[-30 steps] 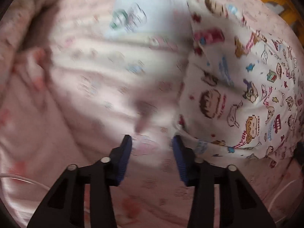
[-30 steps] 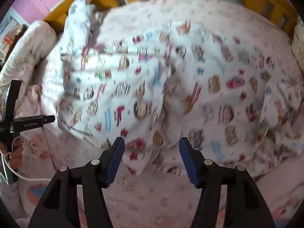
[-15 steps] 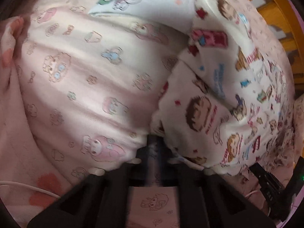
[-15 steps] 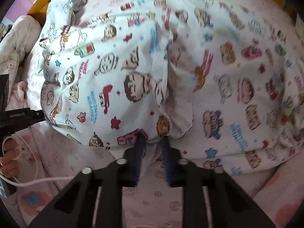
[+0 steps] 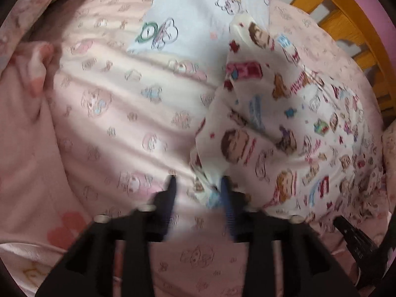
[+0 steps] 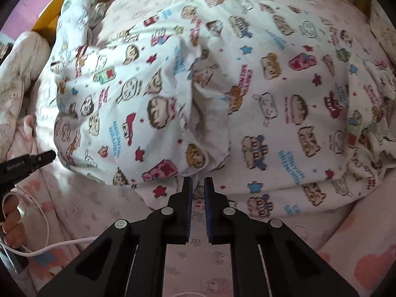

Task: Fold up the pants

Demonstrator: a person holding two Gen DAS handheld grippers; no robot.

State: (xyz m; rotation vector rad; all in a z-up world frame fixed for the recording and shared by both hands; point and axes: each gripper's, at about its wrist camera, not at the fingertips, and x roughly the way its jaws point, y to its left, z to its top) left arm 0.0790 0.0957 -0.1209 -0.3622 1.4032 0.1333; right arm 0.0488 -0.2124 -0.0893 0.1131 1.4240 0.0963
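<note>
I have the pants (image 6: pixel 247 94), white with cartoon prints, lying rumpled on the pink bedsheet (image 6: pixel 203 255) of a bed with a wooden rail (image 5: pixel 346 24). My right hand-held gripper (image 6: pixel 197 183) is pinched together on the near edge of the pants, the cloth caught between its blue pads. My left hand-held gripper (image 5: pixel 198 185) is blurred; its jaws are opening, with a bunched corner of the pants against the right pad and not clamped. A pale printed cloth (image 5: pixel 198 12) lies beyond. In the right wrist view, fingers (image 6: pixel 12 225) grip the left tool's handle beside a white cable (image 6: pixel 61 243).
</note>
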